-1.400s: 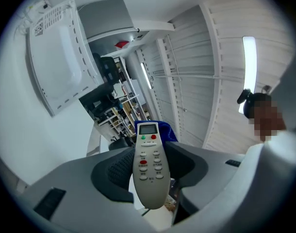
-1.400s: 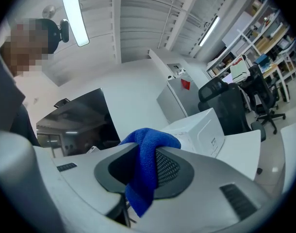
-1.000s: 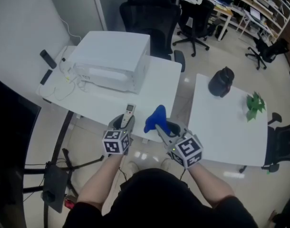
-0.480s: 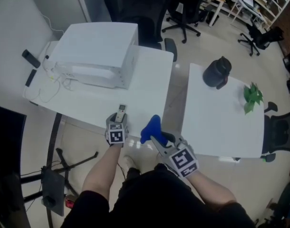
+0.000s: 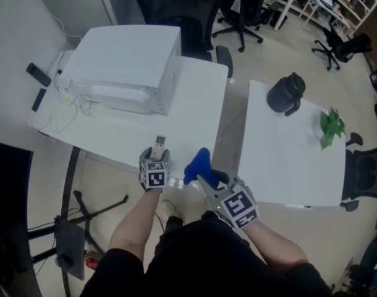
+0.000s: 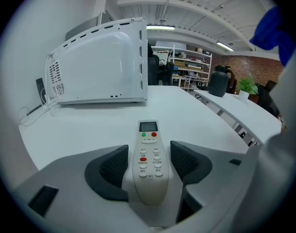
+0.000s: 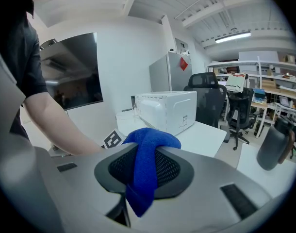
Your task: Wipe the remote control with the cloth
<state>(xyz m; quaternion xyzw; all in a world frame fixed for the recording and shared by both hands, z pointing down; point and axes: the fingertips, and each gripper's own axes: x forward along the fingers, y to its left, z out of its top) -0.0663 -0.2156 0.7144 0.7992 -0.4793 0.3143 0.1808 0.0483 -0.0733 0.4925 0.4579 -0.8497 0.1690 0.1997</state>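
I am holding the left gripper [image 5: 156,161] low over the near edge of the table [image 5: 194,116], and its jaws have just been opening: they are standing wide apart now, with the remote control [image 6: 148,149] lying flat on the table between them, buttons up and its small screen pointing away from the gripper. In the left gripper view I am seeing a narrow gap on each side of the remote control, so neither pad is pressing on it. Just to the right of the left gripper I am keeping the right gripper [image 5: 204,179] raised a little, jaws clamped together on the blue cloth [image 7: 147,144]; the cloth is bunching up over the top of the jaws and a tail of it is hanging down between them. The cloth is sitting near the remote control but apart from it, not touching. Well ahead of the left gripper, further along the table, a white box-shaped appliance [image 5: 127,60] is standing with thin cables trailing at its left. Off to the right of the right gripper, across a gap, a second table [image 5: 287,159] is carrying a black jug [image 5: 286,94] and a small green plant [image 5: 330,127], both well away from either gripper
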